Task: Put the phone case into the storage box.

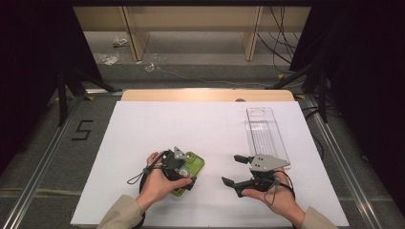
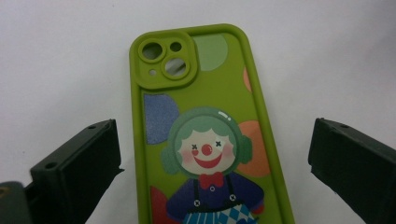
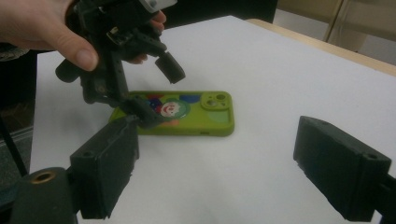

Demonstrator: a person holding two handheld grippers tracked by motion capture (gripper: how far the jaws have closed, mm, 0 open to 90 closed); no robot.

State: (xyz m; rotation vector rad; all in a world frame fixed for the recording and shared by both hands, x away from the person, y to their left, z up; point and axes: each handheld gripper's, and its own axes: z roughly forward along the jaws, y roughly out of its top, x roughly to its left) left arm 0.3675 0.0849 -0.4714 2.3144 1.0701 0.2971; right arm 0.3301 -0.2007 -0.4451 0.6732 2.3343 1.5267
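Nearest us, the left gripper [image 1: 184,168] hung over the green phone case [image 2: 205,130], its jaws spread wide with the case lying flat between them, touching neither. We saw the case resting printed side up on the white bench [image 1: 200,124], camera cutout pointing away. The right gripper [image 1: 235,170] sat beside it, well apart, jaws likewise spread on nothing. Farther back lay a clear plastic tray [image 1: 264,131], which seemed empty, though glare made that uncertain.

Grey floor [image 1: 43,157] with cables, wooden shelving [image 1: 191,19] behind.
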